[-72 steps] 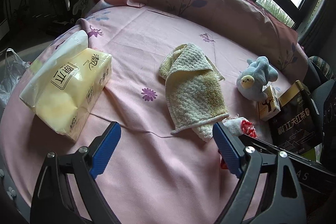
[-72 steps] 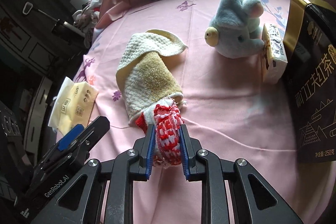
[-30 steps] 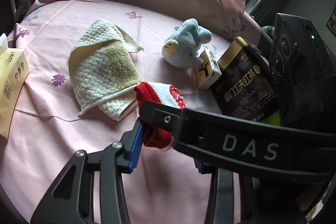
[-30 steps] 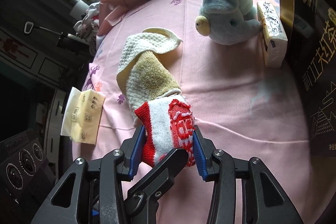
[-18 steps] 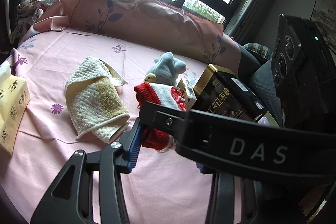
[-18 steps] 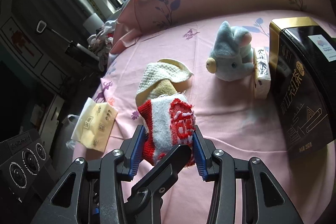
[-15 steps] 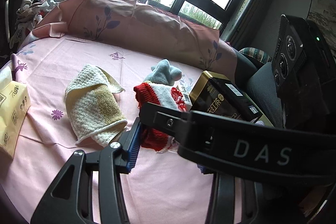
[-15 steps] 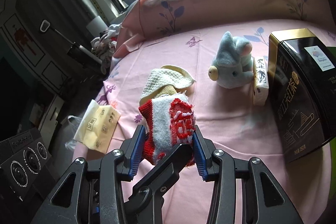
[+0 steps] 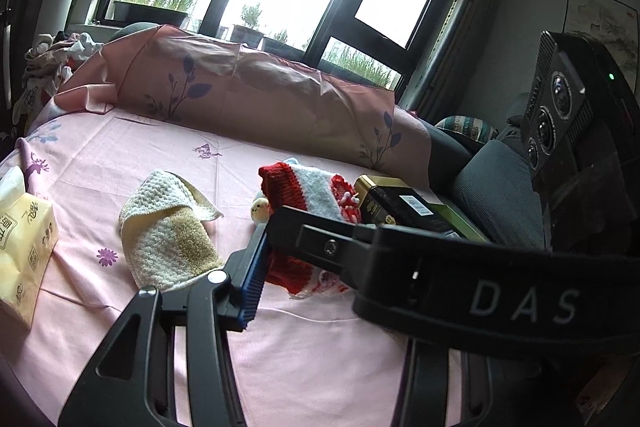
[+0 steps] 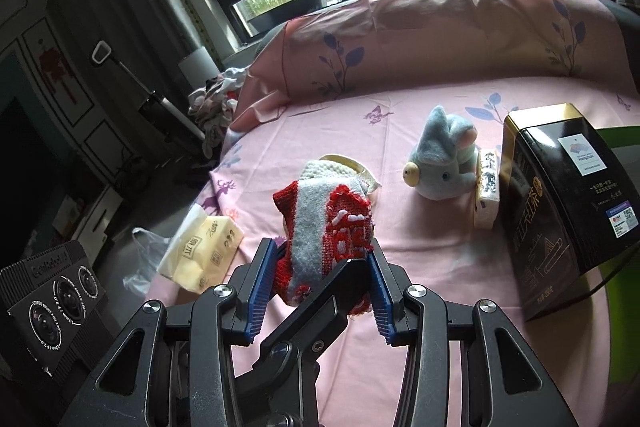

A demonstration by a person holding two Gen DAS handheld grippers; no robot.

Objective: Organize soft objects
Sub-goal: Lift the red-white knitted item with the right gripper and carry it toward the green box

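Note:
A red and white knitted sock point(image 10: 324, 227) hangs above the pink bed point(image 10: 420, 267), held by both grippers. My right gripper point(image 10: 322, 251) is shut on it, a blue pad pressed on each side. My left gripper point(image 9: 308, 275) grips the same sock point(image 9: 308, 187) crosswise. One of its blue pads lies against the red knit, and the other finger is hidden behind the right gripper's black arm. A cream towel point(image 9: 168, 235) lies crumpled on the sheet behind the sock. The grey-blue plush toy point(image 10: 444, 163) sits to the right.
A yellow tissue pack point(image 10: 204, 251) lies at the bed's left edge. A black tea tin point(image 10: 560, 203) and a small box point(image 10: 488, 187) stand at the right. A pink pillow point(image 9: 260, 95) lines the far side below the windows. Clothes point(image 10: 216, 99) are heaped at the back left.
My left gripper, open earlier, has shut on the sock beside the right one. Both grippers have risen with the sock and tipped up, so the windows now fill the upper view.

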